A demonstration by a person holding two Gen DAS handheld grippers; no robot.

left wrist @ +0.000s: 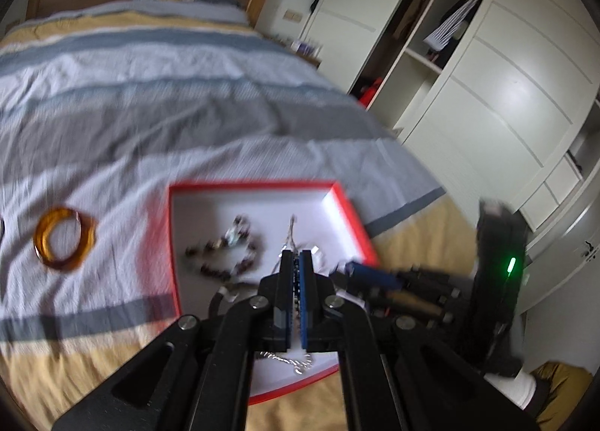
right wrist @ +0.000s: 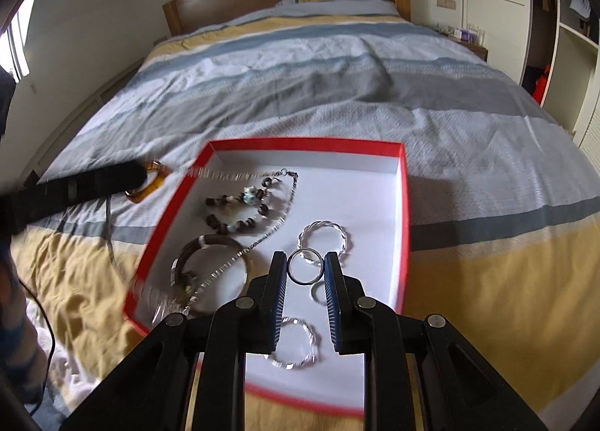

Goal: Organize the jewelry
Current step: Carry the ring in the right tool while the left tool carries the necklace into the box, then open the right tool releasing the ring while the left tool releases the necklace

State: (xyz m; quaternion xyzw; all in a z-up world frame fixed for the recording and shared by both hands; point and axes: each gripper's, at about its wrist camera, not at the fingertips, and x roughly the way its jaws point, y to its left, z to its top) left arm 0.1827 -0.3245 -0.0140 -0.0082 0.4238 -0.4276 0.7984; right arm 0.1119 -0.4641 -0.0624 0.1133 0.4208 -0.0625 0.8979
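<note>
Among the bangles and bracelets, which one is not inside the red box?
The amber bangle: it lies alone on the striped bedcover, left of the red box. The others lie inside.

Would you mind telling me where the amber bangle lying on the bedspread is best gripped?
Grip the amber bangle across its band on the side nearest the red box, coming from above: it lies flat, so one finger drops inside the hole and one outside.

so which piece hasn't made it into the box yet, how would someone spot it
Start at the red box on the striped bedspread. Look to the side where the left gripper works: an amber bangle lies on the cloth. It is the only orange, see-through piece and the only one outside the box.
</note>
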